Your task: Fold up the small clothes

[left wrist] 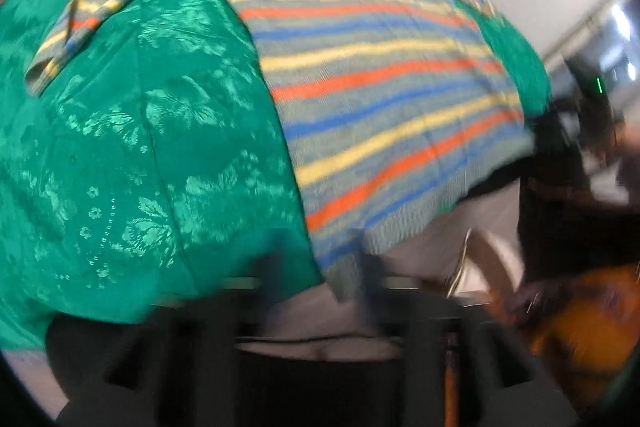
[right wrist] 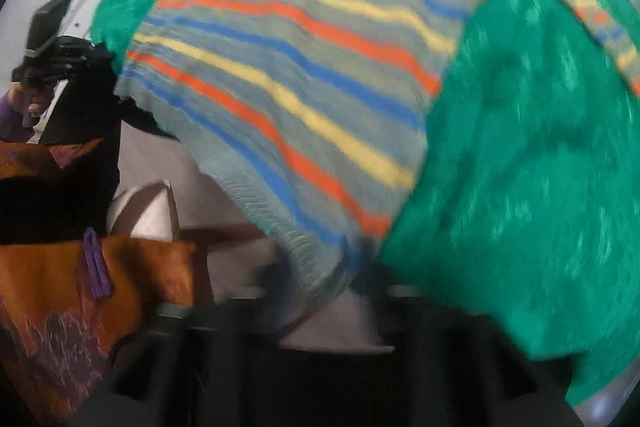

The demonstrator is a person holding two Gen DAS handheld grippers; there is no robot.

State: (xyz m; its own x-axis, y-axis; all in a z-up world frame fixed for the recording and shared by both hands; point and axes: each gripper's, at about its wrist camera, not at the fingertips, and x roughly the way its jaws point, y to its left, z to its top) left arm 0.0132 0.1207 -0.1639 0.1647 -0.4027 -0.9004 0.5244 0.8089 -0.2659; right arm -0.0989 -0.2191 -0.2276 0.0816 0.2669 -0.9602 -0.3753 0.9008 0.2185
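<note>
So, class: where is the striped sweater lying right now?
The striped sweater lies spread on the green tablecloth, its hem hanging over the near table edge; it fills the centre of both wrist views.

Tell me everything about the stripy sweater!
The stripy sweater looks knitted, grey with orange, yellow and blue stripes and a ribbed grey hem. It lies spread on a shiny green flowery cloth, one long sleeve stretched out sideways. Its hem hangs past the cloth's edge, towards both cameras. The left gripper and right gripper each sit at a hem corner, but the blur hides whether the jaws pinch it.
</note>
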